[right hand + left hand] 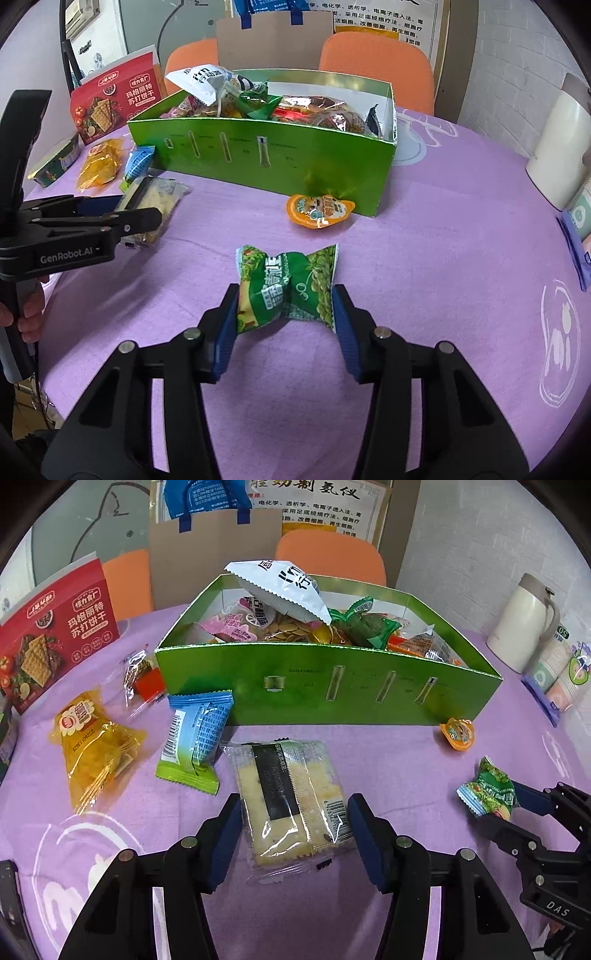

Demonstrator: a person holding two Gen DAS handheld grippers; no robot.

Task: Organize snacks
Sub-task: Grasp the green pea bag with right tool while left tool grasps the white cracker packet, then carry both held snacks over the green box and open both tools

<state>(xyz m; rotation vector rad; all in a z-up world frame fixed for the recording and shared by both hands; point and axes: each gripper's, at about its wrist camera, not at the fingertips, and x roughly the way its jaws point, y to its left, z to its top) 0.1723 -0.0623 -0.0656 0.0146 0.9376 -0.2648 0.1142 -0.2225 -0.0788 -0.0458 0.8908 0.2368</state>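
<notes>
A clear cracker pack (291, 797) lies flat on the purple tablecloth (388, 768). My left gripper (293, 805) stands open astride it, one blue pad at each long side. My right gripper (284, 291) is shut on a green pea snack pack (288, 291), which crumples between the pads just above the cloth. From the left wrist view that pack (487, 794) shows at the right. The green box (325, 690) behind is heaped with snacks. Loose beside it lie a yellow pack (96, 753), a blue-green pack (195, 738), a red-ended clear wrapper (144, 679) and an orange jelly cup (319, 210).
A red cracker carton (55, 635) stands at the left. A white thermos (521, 624) and a sleeve of paper cups (557, 672) stand at the right. Orange chairs (373, 51) sit behind the table. A person's hand (29, 314) holds the left gripper's handle.
</notes>
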